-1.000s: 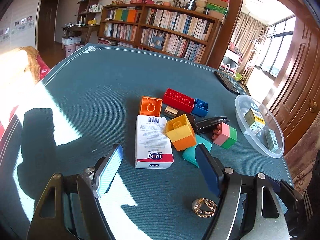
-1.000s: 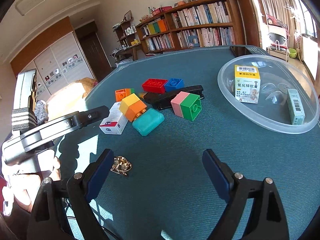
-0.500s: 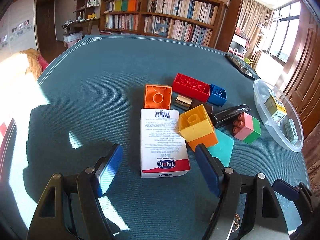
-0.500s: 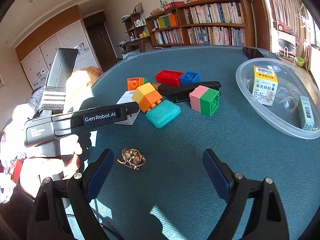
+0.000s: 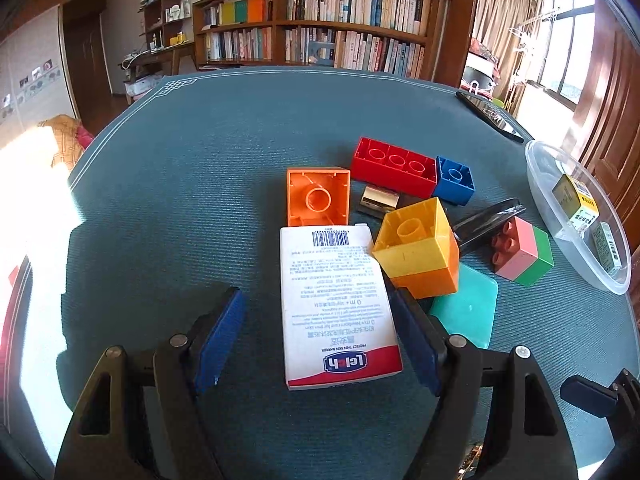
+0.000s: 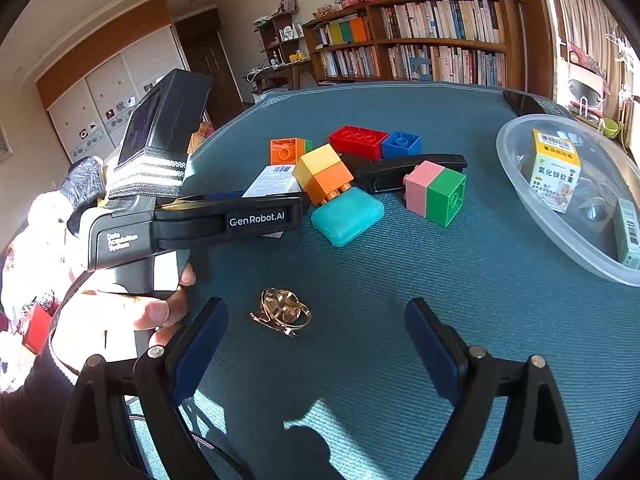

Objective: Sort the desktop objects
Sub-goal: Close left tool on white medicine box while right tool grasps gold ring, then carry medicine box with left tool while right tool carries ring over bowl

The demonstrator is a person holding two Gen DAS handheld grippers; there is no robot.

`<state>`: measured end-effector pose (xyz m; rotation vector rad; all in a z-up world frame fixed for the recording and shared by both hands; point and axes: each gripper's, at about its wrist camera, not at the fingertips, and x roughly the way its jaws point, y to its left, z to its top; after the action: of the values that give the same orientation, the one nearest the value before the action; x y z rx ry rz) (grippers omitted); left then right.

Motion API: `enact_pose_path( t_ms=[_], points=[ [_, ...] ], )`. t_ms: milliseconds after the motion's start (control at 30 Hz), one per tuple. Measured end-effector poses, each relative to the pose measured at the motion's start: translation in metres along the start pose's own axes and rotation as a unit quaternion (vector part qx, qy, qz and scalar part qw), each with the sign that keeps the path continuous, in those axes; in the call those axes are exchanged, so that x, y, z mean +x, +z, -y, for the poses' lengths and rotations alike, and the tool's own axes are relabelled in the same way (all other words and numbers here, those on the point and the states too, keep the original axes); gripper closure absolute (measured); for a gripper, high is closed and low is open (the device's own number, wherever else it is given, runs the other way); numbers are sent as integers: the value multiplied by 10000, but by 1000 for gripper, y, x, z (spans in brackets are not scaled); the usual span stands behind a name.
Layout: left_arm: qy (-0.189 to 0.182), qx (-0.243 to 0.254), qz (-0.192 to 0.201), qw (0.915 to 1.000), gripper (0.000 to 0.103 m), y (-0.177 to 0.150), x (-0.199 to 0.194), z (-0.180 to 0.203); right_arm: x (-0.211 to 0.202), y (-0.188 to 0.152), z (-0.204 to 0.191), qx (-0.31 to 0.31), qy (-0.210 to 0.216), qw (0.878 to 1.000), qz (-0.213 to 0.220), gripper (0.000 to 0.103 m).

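A white and red box (image 5: 336, 304) lies flat on the teal table; it also shows in the right wrist view (image 6: 274, 178). My left gripper (image 5: 316, 336) is open, its two pads either side of the box, the right pad close to it. Around it lie an orange block (image 5: 318, 196), a yellow and orange block (image 5: 420, 248), a red block (image 5: 394, 166), a blue block (image 5: 454, 178), a pink and green block (image 5: 524, 256) and a teal case (image 5: 468, 312). My right gripper (image 6: 316, 344) is open and empty, just behind a gold trinket (image 6: 282, 310).
A clear plastic bowl (image 6: 516, 184) at the right holds a yellow and white box (image 6: 554, 174) and a small green box (image 6: 628, 232). A black stapler (image 6: 404, 170) lies among the blocks. A phone (image 5: 490, 116) lies at the far right edge. A bookshelf stands behind the table.
My left gripper has moved forward and down until its open pads sit either side of the white and red box. My right gripper has shifted slightly; the gold trinket is now between its fingers.
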<state>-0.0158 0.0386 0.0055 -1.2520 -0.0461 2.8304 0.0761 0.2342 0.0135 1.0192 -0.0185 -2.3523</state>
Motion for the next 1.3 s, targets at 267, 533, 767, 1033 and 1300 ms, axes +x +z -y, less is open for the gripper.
enact_pose_path(
  t_ms=[267,533,767,1033,1300],
  points=[
    [-267,-133,151,9994,53,-1,-6,-7,12,3,-6,-62,-226,9994,-246,14],
    [-490,-466,316,9972,53,-1,-10,-20,29,6,-20,-456,-325,9969,-553,44],
    [-598,-582,349,9959,53,-1,-10,-22,33,3,-30,-794,-582,9932,-616,61],
    [-677,-567,370,9954,53,-7,-20,-15,25,5,-22,-601,-533,9957,-453,65],
    [-642,-490,428,9958,53,-13,-35,-10,17,13,-3,-96,-424,9987,-253,65]
  ],
)
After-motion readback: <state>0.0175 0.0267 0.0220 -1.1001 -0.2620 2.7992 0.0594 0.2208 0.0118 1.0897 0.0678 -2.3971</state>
